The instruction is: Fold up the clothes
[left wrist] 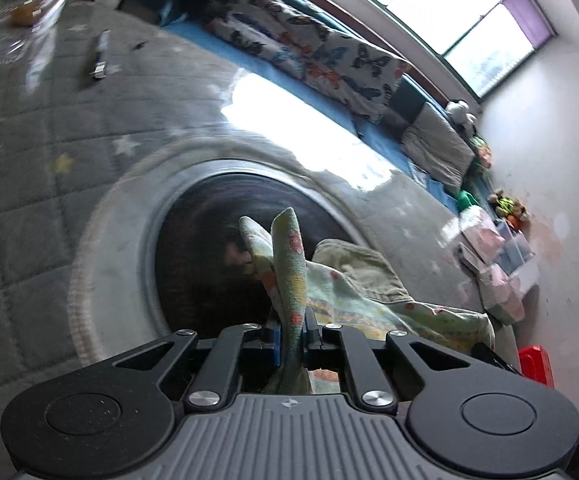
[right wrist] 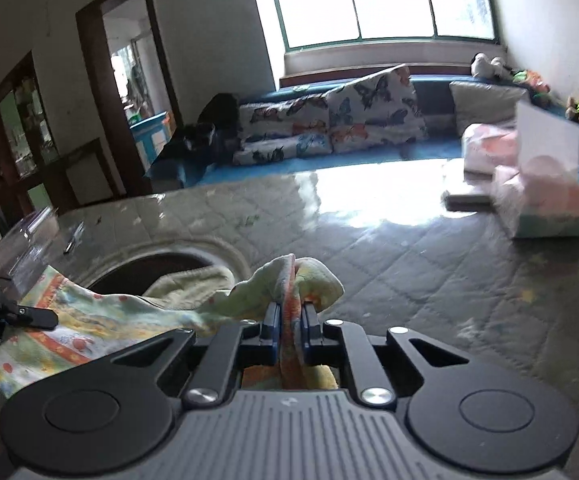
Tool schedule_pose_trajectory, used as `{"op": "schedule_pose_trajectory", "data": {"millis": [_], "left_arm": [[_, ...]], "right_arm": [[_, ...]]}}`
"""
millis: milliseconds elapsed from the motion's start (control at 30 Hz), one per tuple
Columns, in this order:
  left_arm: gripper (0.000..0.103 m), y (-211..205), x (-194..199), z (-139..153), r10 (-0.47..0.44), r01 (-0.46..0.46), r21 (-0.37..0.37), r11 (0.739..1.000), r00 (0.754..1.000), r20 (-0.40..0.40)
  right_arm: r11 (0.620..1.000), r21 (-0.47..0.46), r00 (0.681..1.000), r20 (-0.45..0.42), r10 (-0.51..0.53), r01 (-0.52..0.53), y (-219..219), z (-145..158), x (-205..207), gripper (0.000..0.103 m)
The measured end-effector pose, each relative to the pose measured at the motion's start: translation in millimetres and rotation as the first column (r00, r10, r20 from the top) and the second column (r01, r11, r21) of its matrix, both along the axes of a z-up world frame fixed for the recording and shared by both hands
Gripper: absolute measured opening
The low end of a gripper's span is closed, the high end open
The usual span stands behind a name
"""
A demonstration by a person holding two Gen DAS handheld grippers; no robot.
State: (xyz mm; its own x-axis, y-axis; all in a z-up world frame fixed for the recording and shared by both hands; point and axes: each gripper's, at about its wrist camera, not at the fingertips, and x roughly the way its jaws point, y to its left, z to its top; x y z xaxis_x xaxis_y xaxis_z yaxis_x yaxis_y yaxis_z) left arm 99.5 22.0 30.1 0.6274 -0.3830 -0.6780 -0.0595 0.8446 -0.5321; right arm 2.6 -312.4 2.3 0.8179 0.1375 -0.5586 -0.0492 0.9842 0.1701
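A pale green cloth printed with orange and yellow patterns hangs between both grippers above a grey quilted table. My left gripper is shut on one bunched edge, which sticks up past the blue pads. In the right wrist view the same cloth stretches off to the left, and my right gripper is shut on another bunched edge. The black tip of the left gripper shows at the far left of that view, resting against the cloth.
A round dark opening with a pale rim is set in the quilted table cover. Plastic-wrapped packs sit at the table's right. A small dark object lies far left. Butterfly cushions line a blue bench under the window.
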Motion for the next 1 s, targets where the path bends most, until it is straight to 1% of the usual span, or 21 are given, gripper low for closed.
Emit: {"op": "schedule_pose_trajectory", "data": {"millis": [167,233,567,733,800,900,1000], "left_arm": [[0.009,-39,9,5,-0.077,0.077,-0.003,0.997,0.997,0.009],[0.009,-56,13,6,-0.114,0.114,-0.006,0.993,0.993,0.012],[0.009,-142,31,9,-0.27,0.27,-0.001,0.963,0.963,0.01],[0.009,-169,34,6,-0.315,0.315,0.013,0.949,0.949,-0.003],[0.009,-175,34,4,-0.326,0.327,0.035,0.945,0.945,-0.009],[0.011,-182,35,-1,-0.332,0.334,0.069,0.94,0.943,-0.029],[0.016,-180,36,-4,-0.315,0.317,0.105,0.942,0.948,-0.039]], "right_arm": [[0.999,-0.007,0.998,0.045,-0.037,0.037,-13,16,-17,0.009],[0.997,-0.015,0.996,0.053,-0.071,0.072,-26,21,-23,0.009],[0.97,-0.04,0.969,0.064,-0.238,0.241,-95,25,-54,0.009],[0.955,-0.037,0.955,0.054,-0.292,0.294,-119,19,-64,0.009],[0.95,-0.036,0.95,0.041,-0.308,0.31,-127,12,-67,0.009],[0.944,-0.029,0.944,0.02,-0.329,0.329,-136,2,-68,0.009],[0.937,-0.029,0.937,-0.007,-0.349,0.349,-144,-8,-67,0.01]]}}
